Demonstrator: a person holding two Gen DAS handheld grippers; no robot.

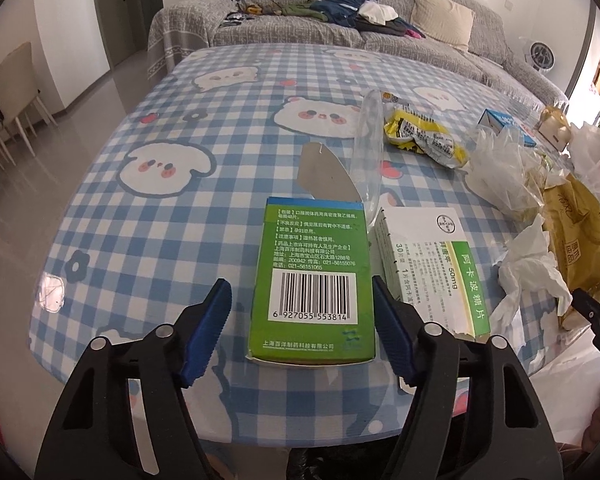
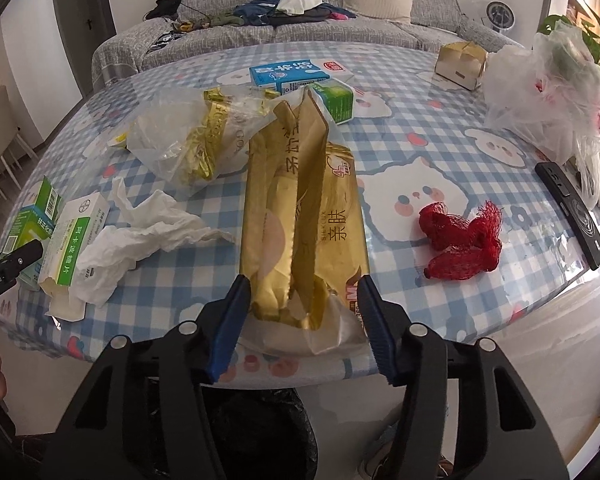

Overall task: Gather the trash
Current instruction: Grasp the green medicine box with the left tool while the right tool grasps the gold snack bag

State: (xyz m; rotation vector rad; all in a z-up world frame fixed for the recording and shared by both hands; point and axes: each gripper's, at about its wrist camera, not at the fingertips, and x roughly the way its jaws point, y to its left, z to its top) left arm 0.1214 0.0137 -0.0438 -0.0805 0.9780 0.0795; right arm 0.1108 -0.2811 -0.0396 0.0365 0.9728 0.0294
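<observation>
In the left wrist view my left gripper (image 1: 302,308) is open, its blue pads on either side of a green medicine box (image 1: 314,280) lying at the table's near edge. A white and green medicine box (image 1: 430,268) lies just right of it. In the right wrist view my right gripper (image 2: 302,304) is open around the near end of a torn gold tissue pack (image 2: 304,216). Crumpled white tissue (image 2: 140,236), a clear plastic bag with gold wrapper (image 2: 184,140) and a red mesh net (image 2: 462,236) lie around it.
A black bin bag (image 2: 260,432) hangs below the table edge. A yellow wrapper (image 1: 424,136), a clear tube (image 1: 366,148), a blue milk carton (image 2: 288,74), a black remote (image 2: 572,212), a white plastic bag (image 2: 548,88) and a small cardboard box (image 2: 460,64) lie on the checked tablecloth (image 1: 180,220). A sofa stands behind.
</observation>
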